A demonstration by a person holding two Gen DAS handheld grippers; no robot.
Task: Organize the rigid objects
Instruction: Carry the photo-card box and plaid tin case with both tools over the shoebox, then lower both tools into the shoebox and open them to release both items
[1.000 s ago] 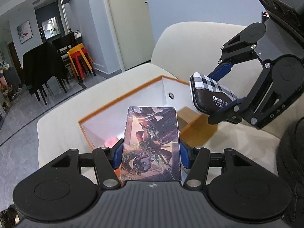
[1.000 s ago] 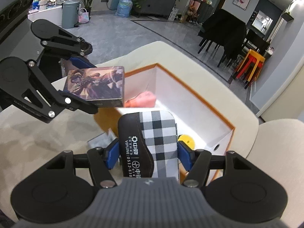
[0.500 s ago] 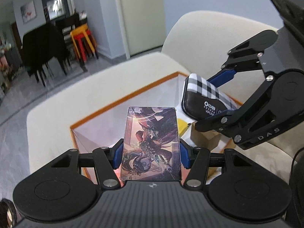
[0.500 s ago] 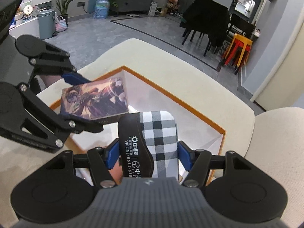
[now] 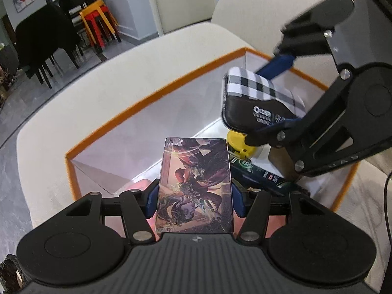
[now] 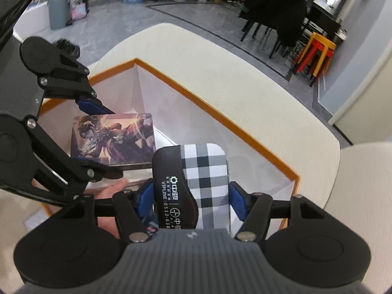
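While both hovered over the orange-rimmed box point(image 5: 156, 90), L gripper point(image 5: 194, 193) was clamped on an illustrated card box point(image 5: 194, 186); R gripper point(image 6: 191, 193) clamped a plaid case point(image 6: 203, 171) nr the box's far-right corner.

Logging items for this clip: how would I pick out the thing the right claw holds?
Find the orange-rimmed white box on the cream sofa. Above its open top, the right claw grips a plaid case. Its black-and-white check with a black printed end sets it apart from the illustrated card box beside it in the left claw.
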